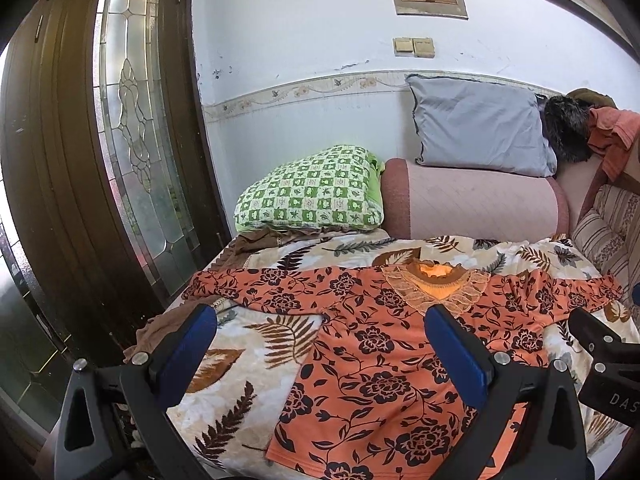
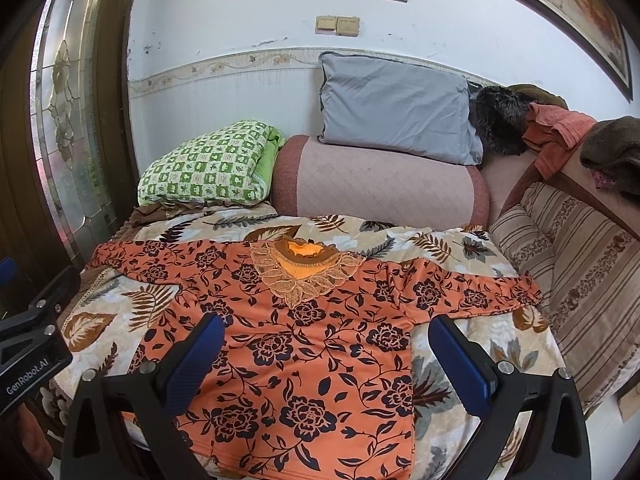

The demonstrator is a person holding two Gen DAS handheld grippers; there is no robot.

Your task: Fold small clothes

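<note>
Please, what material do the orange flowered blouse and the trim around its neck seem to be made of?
Orange flowered blouse: probably a thin, smooth synthetic knit; it lies flat with a slight sheen. Neck trim: apparently see-through lace or embroidered mesh, with scalloped leaf shapes.

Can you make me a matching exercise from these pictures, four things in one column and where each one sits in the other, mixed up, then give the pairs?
Things:
1. orange floral top
2. grey pillow
3. green checked quilt
4. striped cushion

Places:
A. folded at the far left, next to the pink bolster
B. along the right edge of the bed
C. spread flat on the leaf-print blanket, sleeves out
D. leaning on the wall on top of the bolster

Pairs: 1-C, 2-D, 3-A, 4-B
</note>
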